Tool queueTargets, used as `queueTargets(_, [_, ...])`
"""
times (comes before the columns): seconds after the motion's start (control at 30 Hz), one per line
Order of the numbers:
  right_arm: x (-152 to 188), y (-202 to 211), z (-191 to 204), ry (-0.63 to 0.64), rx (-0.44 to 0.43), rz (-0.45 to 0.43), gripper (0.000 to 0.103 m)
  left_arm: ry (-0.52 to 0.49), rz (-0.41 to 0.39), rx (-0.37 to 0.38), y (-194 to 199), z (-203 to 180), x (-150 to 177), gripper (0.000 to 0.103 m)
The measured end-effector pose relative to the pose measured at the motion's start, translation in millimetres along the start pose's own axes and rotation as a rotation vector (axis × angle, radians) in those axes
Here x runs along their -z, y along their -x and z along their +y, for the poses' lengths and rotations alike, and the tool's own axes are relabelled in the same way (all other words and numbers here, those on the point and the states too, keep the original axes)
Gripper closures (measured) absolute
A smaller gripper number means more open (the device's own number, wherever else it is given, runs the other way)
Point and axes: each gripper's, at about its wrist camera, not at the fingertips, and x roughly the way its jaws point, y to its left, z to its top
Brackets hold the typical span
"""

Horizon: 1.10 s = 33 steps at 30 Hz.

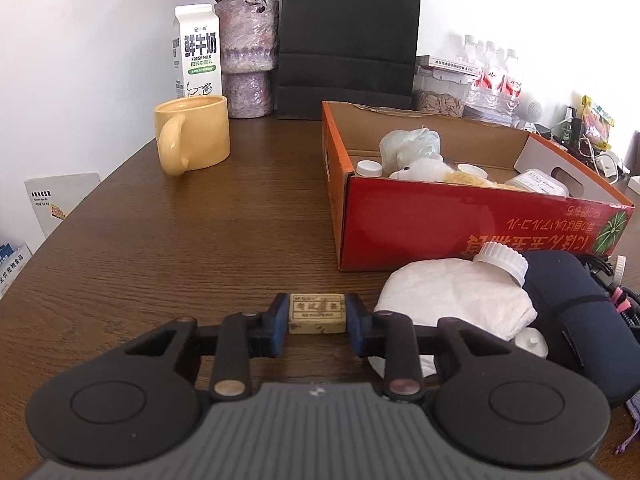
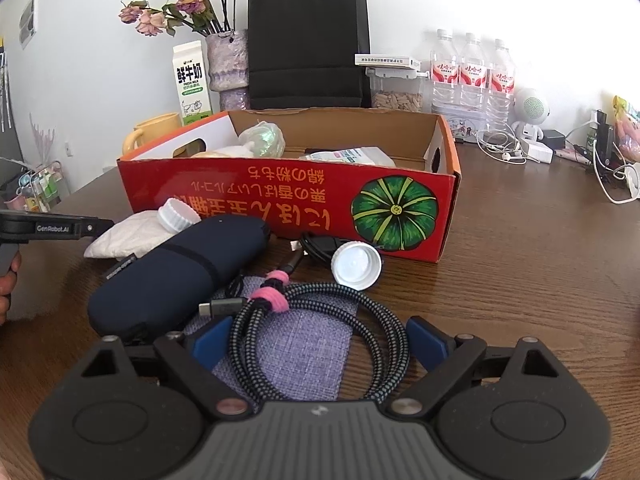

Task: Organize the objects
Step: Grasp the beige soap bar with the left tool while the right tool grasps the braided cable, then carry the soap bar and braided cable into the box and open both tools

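Left tongs [image 1: 317, 314]: clamped on a small beige eraser [image 1: 317, 313], blue pads pressing its two short ends. The eraser lies flat on the dark wood tabletop [image 1: 200, 240], printed face up, long axis running straight across from one pad to the other, crosswise to the line the tongs point along.

Just right of the eraser: a white pouch with a screw cap [image 1: 452, 300], cap end pointing toward the red cardboard box [image 1: 440, 224]. Beside the pouch lies a dark blue case [image 2: 176, 276], its long axis slanting up toward the box's near wall.

Right tongs [image 2: 318, 346]: jaws wide apart, gripping nothing. Between them lies a coiled braided cable [image 2: 320, 344], bound with a pink strap, resting on a purple cloth [image 2: 304, 344]. Whether the pads touch the coil cannot be told.

A loose white cap [image 2: 356, 265] lies open side up near the box. The box holds bottles and a plush toy. A yellow mug [image 1: 194, 136] stands well left of the box.
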Motion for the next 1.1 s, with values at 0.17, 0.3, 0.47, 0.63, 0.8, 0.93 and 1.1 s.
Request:
queueTargets(0.17, [1,6,4,0.016,0.026,-0.035,0.013,0.034,-0.039,-0.023,9,2,2,0.072])
queueTargets(0.3, [3,15,6,0.011,0.035,-0.074,0.014,0.036,-0.06,-0.036,16,0,4,0.072])
queueTargets(0.47, [6,25,9,0.026,0.041,-0.106,0.014,0.033,-0.106,-0.037,32,-7,4,0.072])
queueTargets(0.63, [1,37,8,0.024,0.043,-0.147,0.014,0.035,-0.142,-0.011,48,-16,-2,0.072])
queueTargets(0.8, [-16,47,10,0.055,0.044,-0.204,0.014,0.023,-0.199,0.026,60,-32,-18,0.072])
queueTargets(0.93, [-36,46,14,0.078,0.043,-0.25,0.014,0.001,-0.237,0.062,60,-51,-35,0.072])
queueTargets(1.1, [-68,34,22,0.104,0.041,-0.306,0.014,0.0,-0.275,0.095,51,-71,-58,0.072])
